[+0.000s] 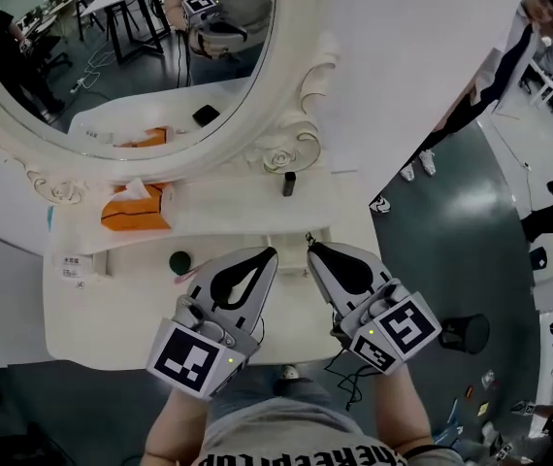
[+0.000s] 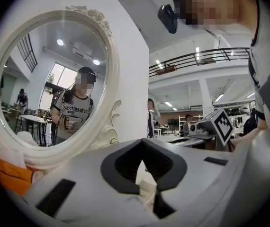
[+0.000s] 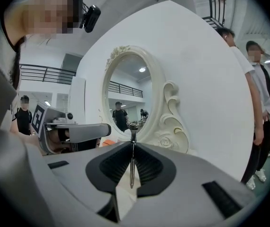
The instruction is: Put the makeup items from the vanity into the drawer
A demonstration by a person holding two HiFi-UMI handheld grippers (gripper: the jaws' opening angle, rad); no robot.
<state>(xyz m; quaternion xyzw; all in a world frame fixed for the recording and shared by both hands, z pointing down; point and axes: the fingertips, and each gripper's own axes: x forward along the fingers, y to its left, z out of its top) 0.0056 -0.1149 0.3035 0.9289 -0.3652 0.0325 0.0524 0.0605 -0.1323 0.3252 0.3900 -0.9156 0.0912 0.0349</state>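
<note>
Head view: the oval mirror (image 1: 296, 115) fills the top of the white vanity (image 1: 92, 323). Under its lower rim lies an orange tissue pack (image 1: 136, 209). A small dark tube (image 1: 288, 183) stands upright just below the carved rose at the mirror's lower right. Further out from the mirror, toward the person, sit a round dark green thing (image 1: 179, 260) and a white label card (image 1: 73, 265). The left gripper (image 1: 271, 253) and right gripper (image 1: 309, 247) hang side by side over the vanity front, their tips near each other but apart.

Left gripper view: the left gripper (image 2: 142, 141) points past the mirror's right edge. Its jaws meet at the tip with nothing between them. The tissue pack (image 2: 7, 174) shows at the mirror's foot.

Right gripper view: the right gripper (image 3: 133, 145) faces the mirror. Its jaws are pinched together on a thin metal stick (image 3: 132, 167), which stands upright between the ribbed pads, its top poking just above them. It is straight, slim and shiny. Two bystanders (image 3: 260, 108) stand well to the right of the mirror.
</note>
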